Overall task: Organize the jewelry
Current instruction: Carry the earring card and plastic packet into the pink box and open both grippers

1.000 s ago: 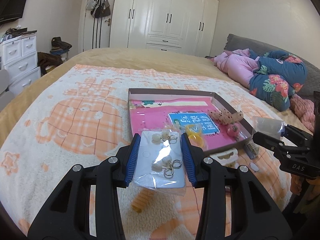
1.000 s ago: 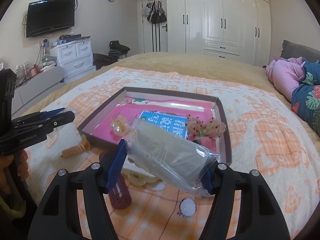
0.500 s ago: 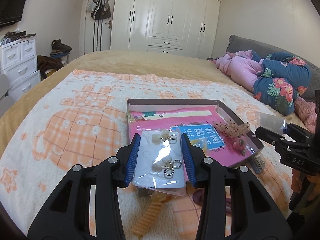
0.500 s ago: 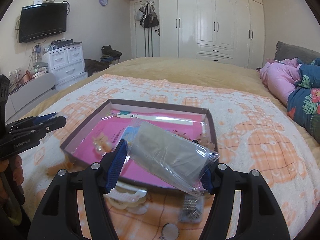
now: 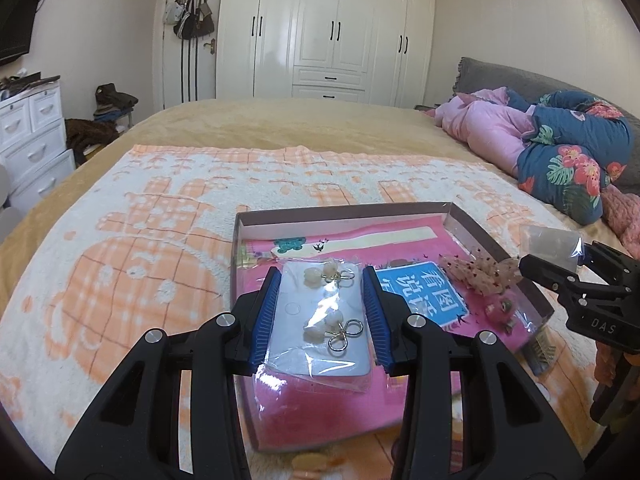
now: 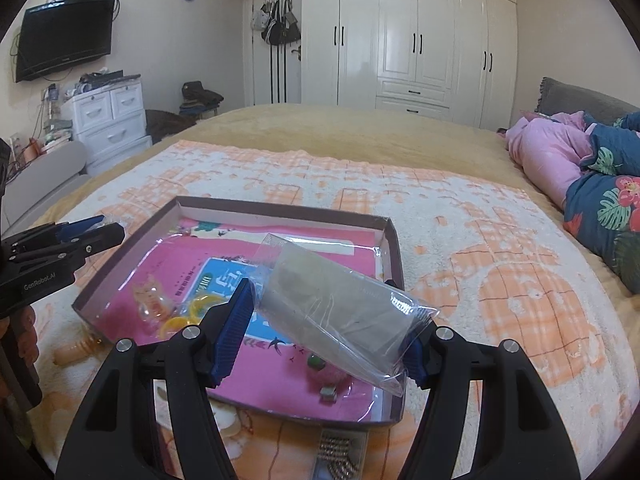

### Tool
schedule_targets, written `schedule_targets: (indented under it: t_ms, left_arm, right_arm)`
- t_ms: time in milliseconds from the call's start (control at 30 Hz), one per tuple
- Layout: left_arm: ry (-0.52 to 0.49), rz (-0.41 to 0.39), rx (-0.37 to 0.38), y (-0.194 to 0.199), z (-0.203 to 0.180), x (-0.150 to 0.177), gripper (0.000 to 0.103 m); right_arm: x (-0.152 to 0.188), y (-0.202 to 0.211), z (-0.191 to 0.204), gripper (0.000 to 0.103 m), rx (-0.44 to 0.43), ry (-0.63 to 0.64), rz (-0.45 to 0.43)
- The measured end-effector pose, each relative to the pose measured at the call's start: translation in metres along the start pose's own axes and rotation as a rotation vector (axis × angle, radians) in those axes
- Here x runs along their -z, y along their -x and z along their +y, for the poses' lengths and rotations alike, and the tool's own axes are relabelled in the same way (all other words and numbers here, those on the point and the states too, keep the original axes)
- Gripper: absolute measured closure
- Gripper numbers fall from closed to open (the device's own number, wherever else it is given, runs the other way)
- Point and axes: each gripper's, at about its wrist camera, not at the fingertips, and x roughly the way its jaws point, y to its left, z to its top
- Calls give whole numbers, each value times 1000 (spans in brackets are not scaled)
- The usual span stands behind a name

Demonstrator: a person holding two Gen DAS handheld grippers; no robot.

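Note:
My left gripper (image 5: 320,316) is shut on a clear bag of earrings on a white card (image 5: 322,320), held just above the near left part of a shallow box (image 5: 344,216) with a pink lining. My right gripper (image 6: 332,328) is shut on a clear plastic bag (image 6: 340,308) with a grey card, held above the box (image 6: 280,210). The right gripper also shows at the right of the left wrist view (image 5: 576,280), and the left gripper at the left of the right wrist view (image 6: 64,244). In the box lie a beige bow (image 5: 480,274), a pink piece (image 5: 498,310) and yellow rings (image 6: 188,312).
The box lies on an orange and white blanket (image 5: 140,240) on a bed. An orange hair clip (image 6: 78,350) and a beaded strip (image 6: 340,456) lie on the blanket by the box's near edge. Pink and floral bedding (image 5: 560,140) is piled at the right.
Both grippers have moved forward over the box with their bags still held. The box now fills more of both views, and the loose items in front of it have slid toward the bottom edge.

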Motion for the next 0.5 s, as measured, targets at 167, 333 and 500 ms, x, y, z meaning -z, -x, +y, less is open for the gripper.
schedule_targets:
  t_ms: [167,333,500]
  left_arm:
    - [7,16,2,-11,3,2,70]
    - [19,54,-2,-21,8,6,70]
    - [22,72,-2,-26,10,10,70]
  right_arm:
    - [2,-21,3,40,-10,-5,63]
    - [7,-39,11,40,-19,0,120]
    - [14,-49,18,36,-25,-10,152]
